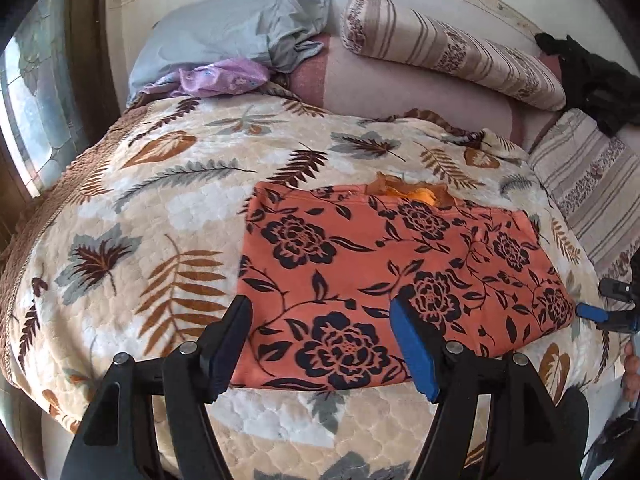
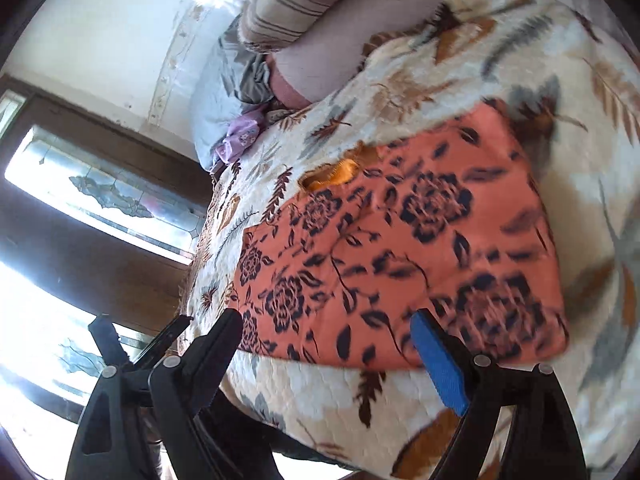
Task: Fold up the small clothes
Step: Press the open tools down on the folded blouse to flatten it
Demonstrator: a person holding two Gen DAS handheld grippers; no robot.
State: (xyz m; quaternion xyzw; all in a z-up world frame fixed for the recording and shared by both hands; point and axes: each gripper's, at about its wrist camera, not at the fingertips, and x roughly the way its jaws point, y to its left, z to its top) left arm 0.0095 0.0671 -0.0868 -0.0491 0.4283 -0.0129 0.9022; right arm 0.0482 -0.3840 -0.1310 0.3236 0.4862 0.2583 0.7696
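Note:
A folded orange garment point(image 1: 400, 272) point(image 2: 400, 248) with black flowers lies flat on the leaf-patterned blanket point(image 1: 160, 220) point(image 2: 320, 392); an orange lining shows at its far edge. My left gripper point(image 1: 322, 308) is open over the garment's near left part, with nothing pinched between its fingers. My right gripper point(image 2: 326, 318) is also open, spread over the near edge of the garment and holding nothing. In the left wrist view its blue pad point(image 1: 592, 312) sits just off the garment's right corner. The right wrist view is blurred by motion.
A striped bolster point(image 1: 448, 48), a grey-blue pillow point(image 1: 224, 36) and a purple cloth point(image 1: 224, 76) lie at the head of the bed. A black garment point(image 1: 592, 80) is at the far right. A window point(image 2: 100, 184) is beside the bed. A person's hand point(image 1: 632, 368) shows at the right edge.

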